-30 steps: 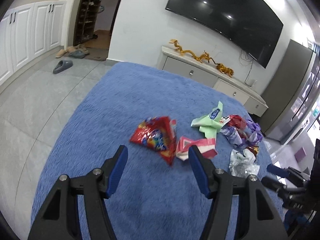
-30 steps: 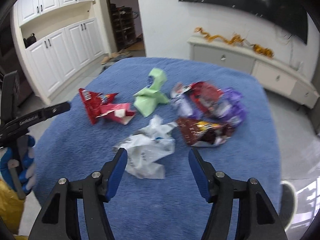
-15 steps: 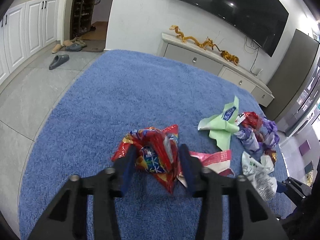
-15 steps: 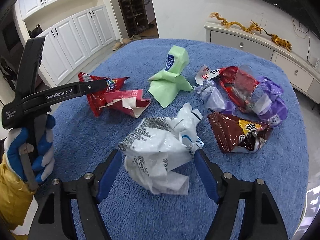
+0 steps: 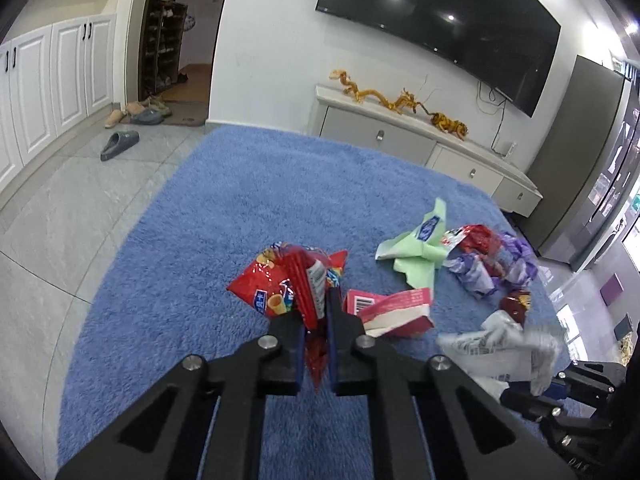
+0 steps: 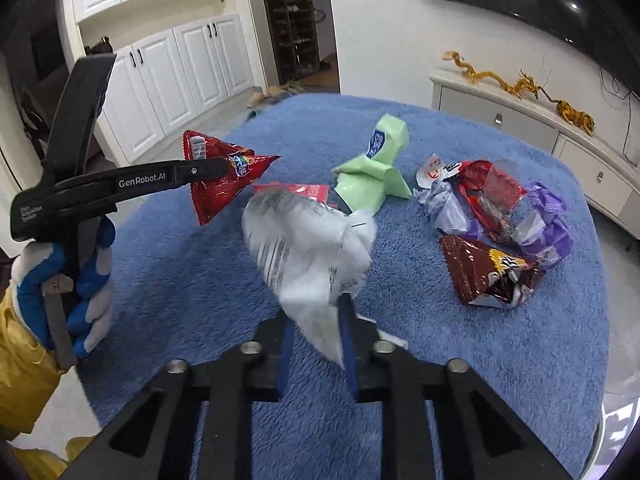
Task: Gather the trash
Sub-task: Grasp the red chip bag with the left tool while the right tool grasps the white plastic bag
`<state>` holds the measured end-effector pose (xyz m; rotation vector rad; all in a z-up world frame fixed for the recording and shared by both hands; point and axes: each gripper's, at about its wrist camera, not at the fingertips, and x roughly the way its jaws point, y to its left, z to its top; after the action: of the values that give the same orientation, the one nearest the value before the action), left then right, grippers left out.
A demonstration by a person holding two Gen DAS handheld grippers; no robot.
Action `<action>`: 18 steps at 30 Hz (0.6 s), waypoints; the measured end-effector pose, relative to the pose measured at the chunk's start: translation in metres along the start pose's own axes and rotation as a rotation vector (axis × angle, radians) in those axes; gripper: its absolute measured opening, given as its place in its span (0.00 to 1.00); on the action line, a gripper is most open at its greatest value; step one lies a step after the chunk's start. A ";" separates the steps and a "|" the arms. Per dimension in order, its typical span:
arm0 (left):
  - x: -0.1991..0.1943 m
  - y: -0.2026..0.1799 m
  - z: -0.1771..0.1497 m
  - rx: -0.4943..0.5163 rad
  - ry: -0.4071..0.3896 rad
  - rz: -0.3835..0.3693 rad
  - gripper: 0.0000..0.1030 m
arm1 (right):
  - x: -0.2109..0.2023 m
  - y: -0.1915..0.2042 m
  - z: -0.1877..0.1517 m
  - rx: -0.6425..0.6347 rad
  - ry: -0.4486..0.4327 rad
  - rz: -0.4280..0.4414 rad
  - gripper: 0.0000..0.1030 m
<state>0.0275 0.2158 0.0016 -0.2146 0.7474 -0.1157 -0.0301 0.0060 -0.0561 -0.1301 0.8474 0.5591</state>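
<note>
My left gripper (image 5: 316,320) is shut on a red snack bag (image 5: 280,280) and holds it above the blue carpeted table (image 5: 248,208). In the right wrist view the left gripper (image 6: 216,168) holds that red bag (image 6: 224,184) in the air. My right gripper (image 6: 316,320) is shut on a crumpled white plastic wrapper (image 6: 304,244), lifted off the table; it also shows in the left wrist view (image 5: 504,344). On the table lie a pink carton (image 5: 392,308), a green wrapper (image 6: 372,172), a purple and red wrapper pile (image 6: 504,204) and a brown snack bag (image 6: 488,272).
A white sideboard (image 5: 420,140) with gold dragon figures stands behind the table under a wall TV (image 5: 440,20). White cabinets (image 6: 168,72) line the left wall. Slippers (image 5: 120,144) lie on the tiled floor. Something yellow (image 6: 20,344) hangs at the lower left.
Both grippers closed on trash: the left took the red snack bag, the right took the white wrapper. Both pieces have been lifted off the table.
</note>
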 end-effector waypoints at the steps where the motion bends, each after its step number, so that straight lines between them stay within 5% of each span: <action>1: -0.007 -0.001 0.001 0.002 -0.010 0.002 0.07 | -0.006 -0.001 -0.001 0.003 -0.012 0.006 0.14; 15: -0.063 -0.034 0.006 0.050 -0.090 -0.018 0.07 | -0.058 -0.014 -0.013 0.068 -0.104 0.034 0.12; 18: -0.061 -0.036 0.007 0.055 -0.089 -0.017 0.07 | -0.053 -0.021 -0.008 0.092 -0.109 0.049 0.45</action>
<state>-0.0137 0.1925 0.0553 -0.1723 0.6531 -0.1423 -0.0526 -0.0364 -0.0243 0.0053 0.7708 0.5671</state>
